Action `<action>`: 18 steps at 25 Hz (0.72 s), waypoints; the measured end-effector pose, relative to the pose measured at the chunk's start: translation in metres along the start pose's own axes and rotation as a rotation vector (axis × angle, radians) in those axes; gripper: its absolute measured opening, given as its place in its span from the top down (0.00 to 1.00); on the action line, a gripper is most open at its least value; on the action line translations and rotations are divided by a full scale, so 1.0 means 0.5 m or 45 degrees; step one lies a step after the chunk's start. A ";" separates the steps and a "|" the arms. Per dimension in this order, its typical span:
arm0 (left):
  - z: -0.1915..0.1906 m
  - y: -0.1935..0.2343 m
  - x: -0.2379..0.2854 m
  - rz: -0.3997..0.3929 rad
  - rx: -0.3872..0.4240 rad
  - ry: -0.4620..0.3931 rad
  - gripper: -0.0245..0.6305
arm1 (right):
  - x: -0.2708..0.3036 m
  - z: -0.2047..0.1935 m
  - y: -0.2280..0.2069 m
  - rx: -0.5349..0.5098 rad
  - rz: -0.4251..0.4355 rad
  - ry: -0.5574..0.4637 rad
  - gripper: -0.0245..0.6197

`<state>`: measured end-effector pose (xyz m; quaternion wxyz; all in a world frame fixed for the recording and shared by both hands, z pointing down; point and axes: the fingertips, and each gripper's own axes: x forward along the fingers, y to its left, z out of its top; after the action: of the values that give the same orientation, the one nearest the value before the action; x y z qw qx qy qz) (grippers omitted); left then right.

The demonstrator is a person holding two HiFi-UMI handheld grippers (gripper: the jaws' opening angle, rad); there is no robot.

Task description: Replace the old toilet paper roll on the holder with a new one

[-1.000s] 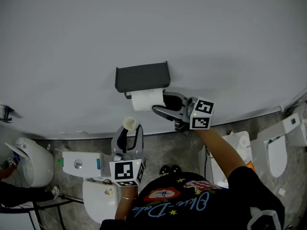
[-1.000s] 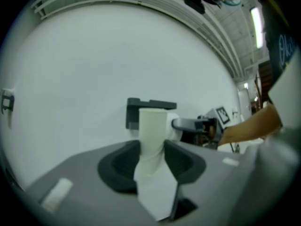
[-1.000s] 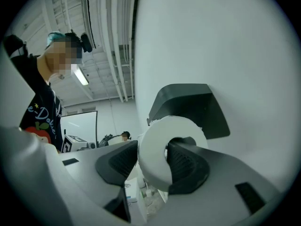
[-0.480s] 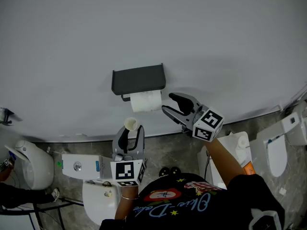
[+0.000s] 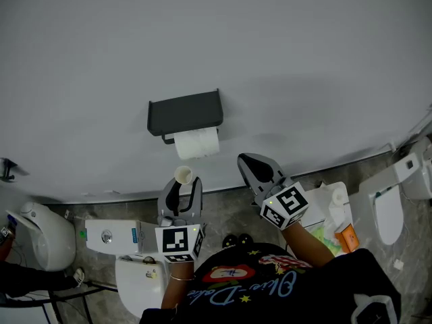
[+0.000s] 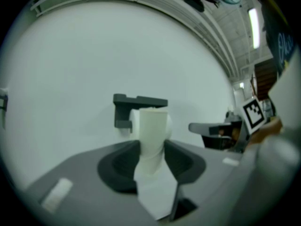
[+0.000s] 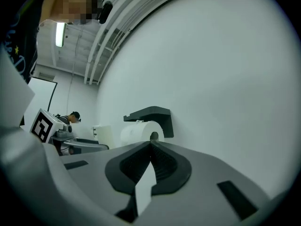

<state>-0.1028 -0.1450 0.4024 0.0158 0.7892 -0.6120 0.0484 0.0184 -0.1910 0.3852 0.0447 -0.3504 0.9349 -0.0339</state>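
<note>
Pulled back from the holder (image 5: 185, 112), the right tool (image 5: 251, 162) is now seen closed and empty.
The new roll (image 5: 197, 143) is hung under the holder's right end; the old cardboard tube (image 5: 182, 174) is pinched upright in the left tool (image 5: 181, 181). Light, thin and easily crushed, the tube is best gripped gently across its middle.

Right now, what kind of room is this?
Most likely a bathroom, or a practice room set up like one. A toilet paper holder with a paper roll hangs on the wall, and several toilets stand on the floor.
</note>
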 end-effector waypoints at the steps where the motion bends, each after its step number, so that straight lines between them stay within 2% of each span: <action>1: -0.001 -0.002 0.000 0.000 0.000 0.002 0.71 | -0.001 0.001 0.001 -0.007 0.003 0.004 0.94; 18: 0.000 -0.015 -0.007 0.004 0.007 0.014 0.71 | -0.013 0.022 0.009 -0.018 0.053 -0.013 0.94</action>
<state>-0.0965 -0.1400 0.4021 0.0171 0.7881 -0.6129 0.0545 0.0214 -0.1838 0.3741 0.0477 -0.3312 0.9420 -0.0246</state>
